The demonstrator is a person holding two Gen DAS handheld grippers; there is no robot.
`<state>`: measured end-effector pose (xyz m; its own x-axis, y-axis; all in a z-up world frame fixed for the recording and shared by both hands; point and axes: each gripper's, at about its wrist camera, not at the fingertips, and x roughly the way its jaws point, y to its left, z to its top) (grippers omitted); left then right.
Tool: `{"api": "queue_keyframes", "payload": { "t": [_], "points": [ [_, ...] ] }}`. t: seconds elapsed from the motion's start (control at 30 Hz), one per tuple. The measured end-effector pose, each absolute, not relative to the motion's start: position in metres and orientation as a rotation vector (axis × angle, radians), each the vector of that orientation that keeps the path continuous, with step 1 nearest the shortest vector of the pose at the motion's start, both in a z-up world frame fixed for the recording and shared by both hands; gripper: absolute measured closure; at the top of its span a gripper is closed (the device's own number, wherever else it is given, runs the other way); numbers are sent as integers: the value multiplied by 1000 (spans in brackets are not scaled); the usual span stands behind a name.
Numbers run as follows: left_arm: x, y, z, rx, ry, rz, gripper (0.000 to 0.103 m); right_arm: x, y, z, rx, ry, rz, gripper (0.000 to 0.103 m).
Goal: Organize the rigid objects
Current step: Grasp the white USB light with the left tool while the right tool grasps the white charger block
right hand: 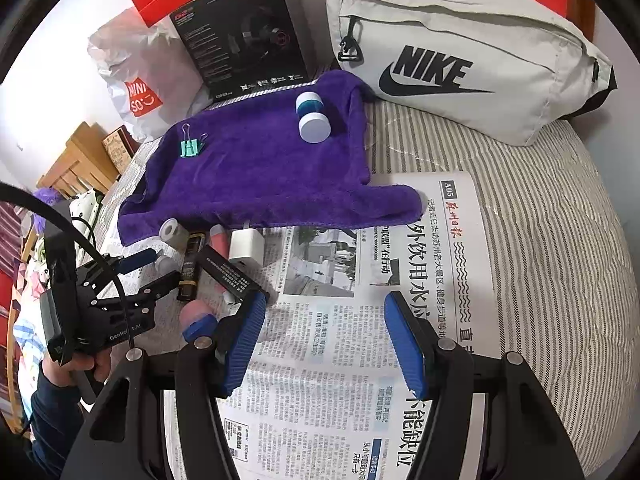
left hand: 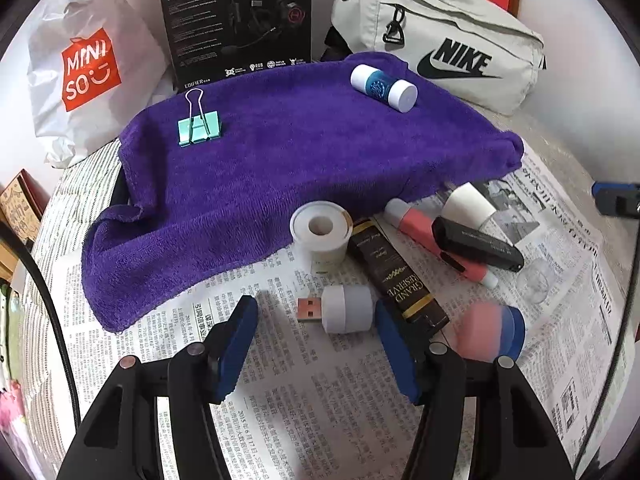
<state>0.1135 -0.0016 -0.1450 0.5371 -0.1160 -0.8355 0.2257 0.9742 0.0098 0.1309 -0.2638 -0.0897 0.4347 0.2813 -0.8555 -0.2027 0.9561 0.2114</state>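
A purple towel point(left hand: 280, 160) holds a green binder clip point(left hand: 198, 127) and a blue-and-white bottle point(left hand: 383, 87). Small items lie on the newspaper point(left hand: 312, 408) below it: a white USB plug point(left hand: 340, 309), a tape roll point(left hand: 320, 232), a dark "Grand Reserve" tube point(left hand: 396, 276), a pink marker point(left hand: 440, 240), a black stick point(left hand: 476, 243), a blurred pink-and-blue object point(left hand: 494, 332). My left gripper point(left hand: 316, 312) is open, its fingers on either side of the USB plug. My right gripper point(right hand: 324, 312) is open and empty over the newspaper point(right hand: 340, 380), to the right of the pile point(right hand: 224, 264).
A grey Nike bag point(right hand: 460, 60), a black headset box point(right hand: 244, 32) and a white Miniso bag point(left hand: 84, 72) stand behind the towel. The striped cover point(right hand: 560, 240) extends right of the newspaper. The left gripper's body point(right hand: 104, 308) shows in the right wrist view.
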Motion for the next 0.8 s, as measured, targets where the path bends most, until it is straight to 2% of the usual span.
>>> {"api": "queue_keyframes", "payload": {
  "t": [0.13,0.2,0.8],
  "points": [
    [115,-4,-144,123,969,-210,51,132,-259,-99,62,1104,297,42],
    [114,-6,-143,127,965,-223,69,133,-255,-103,54,1111,297,42],
    [101,34,-141,52,993,-168,69,160,-195,-118,-7,1096,437,42]
  ]
}}
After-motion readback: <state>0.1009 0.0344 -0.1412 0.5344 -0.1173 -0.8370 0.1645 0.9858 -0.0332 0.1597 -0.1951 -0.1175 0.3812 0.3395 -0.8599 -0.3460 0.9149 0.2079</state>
